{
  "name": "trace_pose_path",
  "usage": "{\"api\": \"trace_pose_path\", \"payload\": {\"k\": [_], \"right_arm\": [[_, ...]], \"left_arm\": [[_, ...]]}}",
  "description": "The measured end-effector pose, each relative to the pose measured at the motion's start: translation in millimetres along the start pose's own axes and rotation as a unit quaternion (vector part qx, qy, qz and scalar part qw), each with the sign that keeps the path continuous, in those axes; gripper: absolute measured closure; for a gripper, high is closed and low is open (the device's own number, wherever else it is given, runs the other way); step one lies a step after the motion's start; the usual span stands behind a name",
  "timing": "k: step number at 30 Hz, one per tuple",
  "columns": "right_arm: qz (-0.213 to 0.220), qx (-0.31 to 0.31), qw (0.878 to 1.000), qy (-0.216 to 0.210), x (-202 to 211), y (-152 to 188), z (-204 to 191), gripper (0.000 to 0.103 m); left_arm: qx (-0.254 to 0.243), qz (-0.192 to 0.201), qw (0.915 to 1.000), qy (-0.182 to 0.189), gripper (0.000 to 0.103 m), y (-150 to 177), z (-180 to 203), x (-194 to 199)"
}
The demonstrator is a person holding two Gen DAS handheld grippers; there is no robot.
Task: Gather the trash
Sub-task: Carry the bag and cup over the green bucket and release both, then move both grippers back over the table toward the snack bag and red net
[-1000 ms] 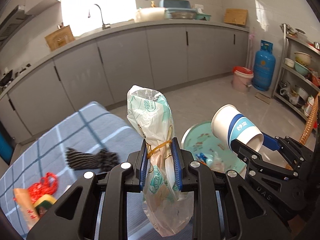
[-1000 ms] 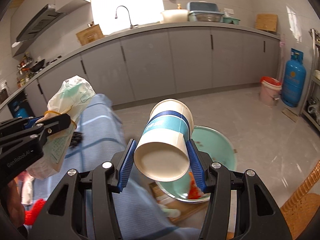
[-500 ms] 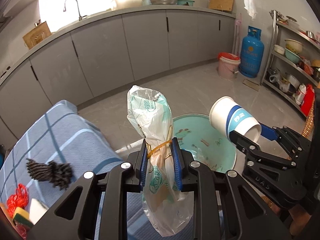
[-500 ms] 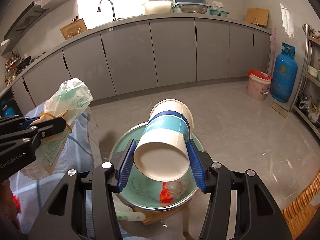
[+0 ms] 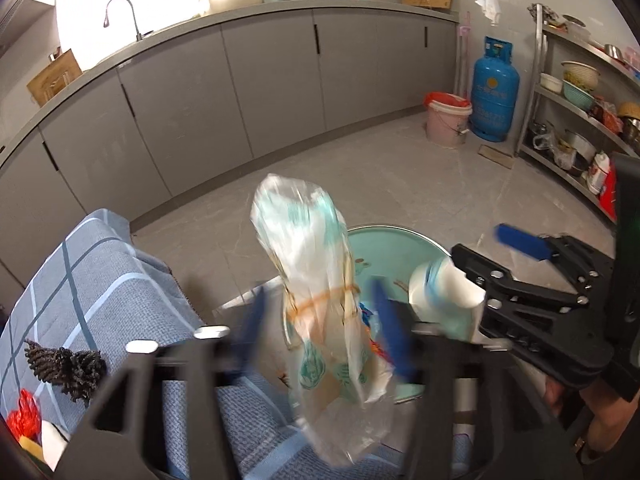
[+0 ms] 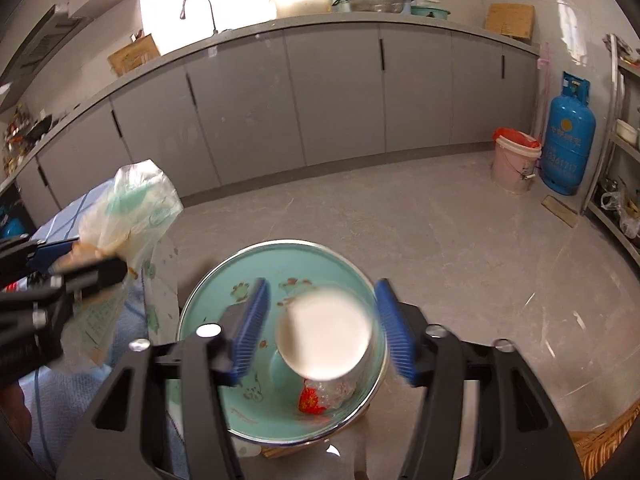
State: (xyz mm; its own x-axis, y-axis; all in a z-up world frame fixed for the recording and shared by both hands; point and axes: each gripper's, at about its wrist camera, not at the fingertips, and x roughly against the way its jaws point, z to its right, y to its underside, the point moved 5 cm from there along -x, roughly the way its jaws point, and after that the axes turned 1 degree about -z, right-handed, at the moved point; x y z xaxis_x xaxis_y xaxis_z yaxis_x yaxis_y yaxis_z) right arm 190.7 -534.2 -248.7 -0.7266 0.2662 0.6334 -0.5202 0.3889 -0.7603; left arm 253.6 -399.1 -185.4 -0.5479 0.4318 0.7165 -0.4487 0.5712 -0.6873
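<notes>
Both your grippers, left (image 5: 320,320) and right (image 6: 320,330), fingers opening, release bag (image 5: 316,280) and cup (image 6: 324,332) over the basin (image 6: 208,304); red scraps (image 5: 24,414) on the cloth (image 5: 104,280) remain.

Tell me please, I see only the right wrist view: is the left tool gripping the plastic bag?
Observer: No. In the left wrist view the left tool is opening, and both blue pads stand clear of the plastic bag between them.
Operator: What lies on the blue cloth?
Observer: A dark knitted rag lies on the blue cloth, with something red near the picture's edge.
Operator: How does the cup sit in my tool?
Observer: From the side, the paper cup is tipped over above the green basin, beside one finger of the right tool, which is opening. It is blurred, so I cannot tell if they touch.
</notes>
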Motion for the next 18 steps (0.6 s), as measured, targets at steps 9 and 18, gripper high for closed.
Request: {"api": "trace_pose_path", "payload": {"k": [9, 18], "right_arm": [[0.005, -0.023, 1.0, 0.005, 17, 7, 3, 0.026], [-0.002, -0.035, 0.999, 0.001, 39, 23, -4, 0.019]], "left_arm": [[0.018, -0.002, 0.9998, -0.01, 0.024, 2, -7, 3], [0.024, 0.025, 0.9987, -0.038, 0.014, -6, -19, 35]]}}
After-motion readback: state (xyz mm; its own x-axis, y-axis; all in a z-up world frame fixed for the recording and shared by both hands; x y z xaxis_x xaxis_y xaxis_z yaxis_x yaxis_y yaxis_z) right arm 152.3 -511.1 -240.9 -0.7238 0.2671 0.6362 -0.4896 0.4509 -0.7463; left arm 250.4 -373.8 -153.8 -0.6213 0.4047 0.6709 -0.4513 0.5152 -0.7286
